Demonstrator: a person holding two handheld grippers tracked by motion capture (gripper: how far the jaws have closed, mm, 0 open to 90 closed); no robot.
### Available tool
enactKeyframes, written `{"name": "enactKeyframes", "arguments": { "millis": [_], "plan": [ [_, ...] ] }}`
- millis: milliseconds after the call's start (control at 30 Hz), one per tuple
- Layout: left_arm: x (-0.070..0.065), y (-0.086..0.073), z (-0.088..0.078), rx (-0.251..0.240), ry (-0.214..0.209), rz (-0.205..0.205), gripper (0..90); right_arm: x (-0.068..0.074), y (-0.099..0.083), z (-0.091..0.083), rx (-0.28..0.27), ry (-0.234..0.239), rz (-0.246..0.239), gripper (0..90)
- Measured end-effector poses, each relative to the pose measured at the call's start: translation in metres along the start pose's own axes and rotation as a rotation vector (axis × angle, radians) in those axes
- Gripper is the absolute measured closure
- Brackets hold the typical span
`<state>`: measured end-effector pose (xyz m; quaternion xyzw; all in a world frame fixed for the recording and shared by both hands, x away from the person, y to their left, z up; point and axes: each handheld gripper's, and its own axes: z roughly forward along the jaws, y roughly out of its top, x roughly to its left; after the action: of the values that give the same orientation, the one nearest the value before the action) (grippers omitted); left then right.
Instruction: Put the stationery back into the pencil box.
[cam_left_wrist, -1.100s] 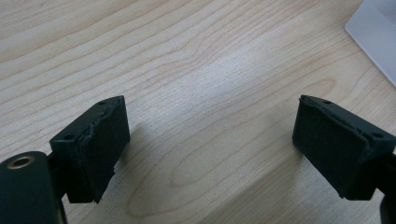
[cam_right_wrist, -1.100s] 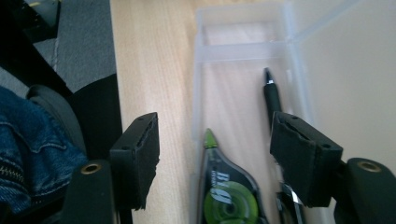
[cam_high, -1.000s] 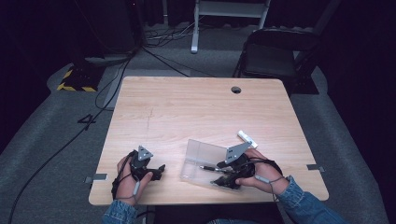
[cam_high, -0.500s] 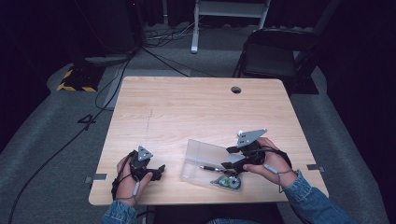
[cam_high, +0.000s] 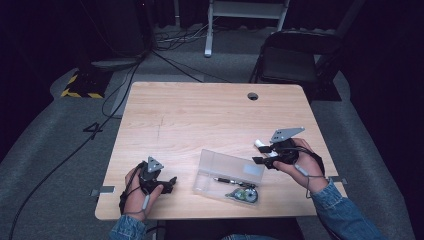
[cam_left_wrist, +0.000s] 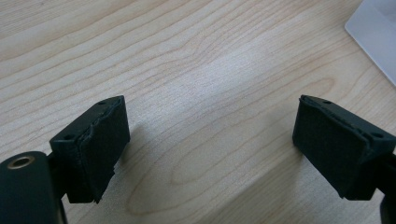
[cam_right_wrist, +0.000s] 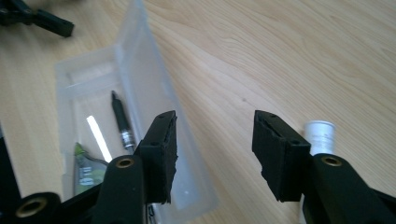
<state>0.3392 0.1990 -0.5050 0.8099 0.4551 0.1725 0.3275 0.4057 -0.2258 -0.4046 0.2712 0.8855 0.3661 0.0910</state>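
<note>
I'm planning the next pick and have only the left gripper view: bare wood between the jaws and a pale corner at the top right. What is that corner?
Observer: It's a clear plastic box, lying open on the table between the two grippers.
Operator: Anything inside?
Observer: A dark pen and a small green-and-silver item.
Operator: And the other hand?
Observer: The right gripper hangs by the box's right end. Its jaws have just been closing, with nothing between them.
Operator: Anything loose nearby?
Observer: A white capped tube lies on the wood just beyond that gripper.
</note>
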Motion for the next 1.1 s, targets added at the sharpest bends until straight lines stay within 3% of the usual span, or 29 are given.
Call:
{"name": "enactKeyframes", "arguments": {
  "millis": [167, 333, 433, 700, 1100],
  "plan": [
    [0.000, 0.000, 0.000, -0.003, 0.001, -0.003, 11.5, -0.016, -0.006, 0.000, 0.024, -0.064, 0.021, 53.3],
    [0.000, 0.000, 0.000, -0.001, 0.000, 0.000, 11.5, -0.028, -0.011, 0.003, 0.048, -0.099, 0.048, 55.0],
    [0.000, 0.000, 0.000, -0.004, 0.001, -0.003, 11.5, -0.039, -0.018, 0.008, 0.085, -0.135, 0.075, 56.1],
    [0.000, 0.000, 0.000, -0.001, 0.000, -0.003, 11.4, -0.055, -0.029, 0.022, 0.137, -0.155, 0.130, 58.0],
    [0.000, 0.000, 0.000, -0.001, 0.000, 0.000, 11.4, -0.065, -0.038, 0.037, 0.196, -0.171, 0.158, 59.5]
  ]
}}
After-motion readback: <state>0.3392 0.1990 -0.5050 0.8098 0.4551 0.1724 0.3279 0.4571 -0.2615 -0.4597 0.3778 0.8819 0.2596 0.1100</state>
